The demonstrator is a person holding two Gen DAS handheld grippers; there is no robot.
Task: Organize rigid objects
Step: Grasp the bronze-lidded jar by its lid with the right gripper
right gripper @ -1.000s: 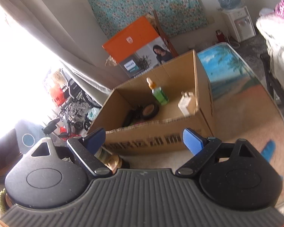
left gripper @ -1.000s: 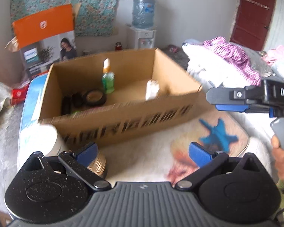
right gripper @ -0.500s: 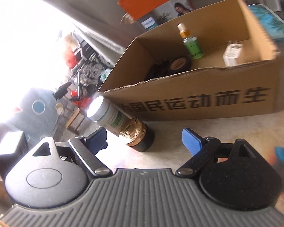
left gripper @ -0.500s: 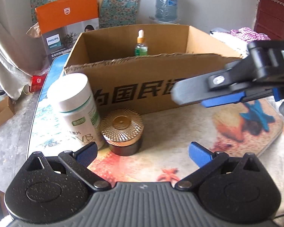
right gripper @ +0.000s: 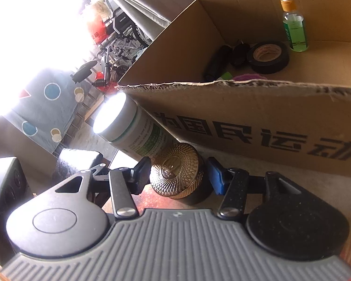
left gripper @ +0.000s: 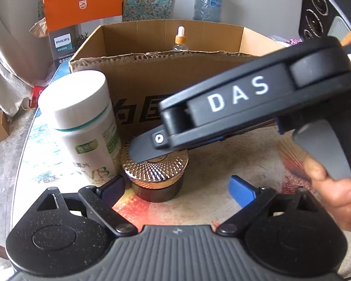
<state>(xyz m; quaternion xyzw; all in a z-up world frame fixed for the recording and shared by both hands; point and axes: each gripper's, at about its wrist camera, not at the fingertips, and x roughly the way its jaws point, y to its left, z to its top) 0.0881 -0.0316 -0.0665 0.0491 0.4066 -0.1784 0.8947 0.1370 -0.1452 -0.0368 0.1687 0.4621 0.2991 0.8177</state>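
The little dark jar with the gold patterned lid [right gripper: 175, 175] stands on the table just in front of the cardboard box's [right gripper: 245, 121] near wall, touching or almost touching the white supplement bottle [right gripper: 138, 133] on its left. The right gripper [right gripper: 179, 175] is down around it, one blue pad on each side of the lid, the jaws narrowed close to it but, as far as I can tell, not yet pressing. The left gripper [left gripper: 177, 187] hangs back with its jaws spread wide, holding nothing. To do this well, I'd close squarely on the jar's body rather than the lid, keep the left-hand finger from nudging the bottle, then lift straight up before carrying it over the box's torn front edge, beside the tape roll [right gripper: 268, 57] and dropper bottle [right gripper: 294, 30].
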